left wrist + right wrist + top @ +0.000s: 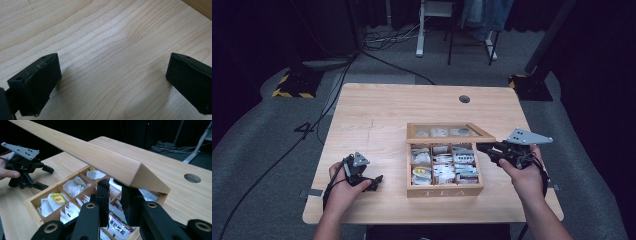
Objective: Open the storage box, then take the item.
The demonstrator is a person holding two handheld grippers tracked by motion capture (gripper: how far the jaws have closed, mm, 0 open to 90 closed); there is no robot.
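Overhead view; two close tongs-mounted views

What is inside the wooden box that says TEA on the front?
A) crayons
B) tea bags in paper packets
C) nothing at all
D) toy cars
B. The open wooden box with TEA on its front is split into small compartments, and each one holds tea bags in white paper packets, one with a yellow label, as the right gripper view shows up close.
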